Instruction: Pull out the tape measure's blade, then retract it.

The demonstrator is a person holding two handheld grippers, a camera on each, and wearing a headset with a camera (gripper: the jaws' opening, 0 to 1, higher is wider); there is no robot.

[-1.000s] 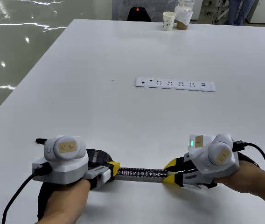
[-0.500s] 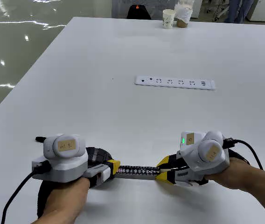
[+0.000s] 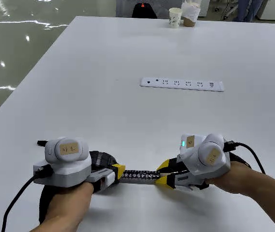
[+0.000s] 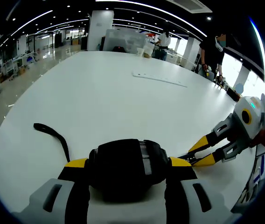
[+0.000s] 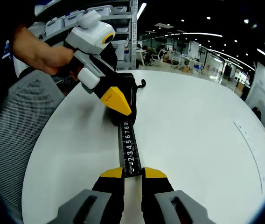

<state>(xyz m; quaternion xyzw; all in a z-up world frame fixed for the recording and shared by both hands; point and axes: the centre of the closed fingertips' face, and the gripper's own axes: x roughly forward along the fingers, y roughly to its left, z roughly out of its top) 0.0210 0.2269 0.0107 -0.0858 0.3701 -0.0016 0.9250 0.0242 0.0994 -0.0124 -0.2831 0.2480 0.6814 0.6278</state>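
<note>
The black tape measure case [image 3: 100, 160] rests near the table's front edge, and my left gripper [image 3: 115, 172] is shut on it; the left gripper view shows the case [image 4: 125, 161] clamped between the yellow-tipped jaws. A short length of black blade [image 3: 140, 174] with white numbers runs rightward from it. My right gripper [image 3: 162, 173] is shut on the blade's end, seen up close in the right gripper view, where the blade [image 5: 129, 149] leads from the right gripper [image 5: 132, 173] to the case [image 5: 128, 93] held by the left gripper [image 5: 116, 100]. The right gripper [image 4: 200, 154] also enters the left gripper view.
A white power strip [image 3: 182, 84] lies mid-table. Paper cups [image 3: 175, 19] stand at the far edge. The white table [image 3: 128, 111] stretches wide. A black wrist strap [image 4: 53, 135] trails from the case. Cables run back from both grippers.
My right gripper has moved left toward the left gripper, still shut on the blade's end. The exposed blade is shorter now. The left gripper and case stayed put.
</note>
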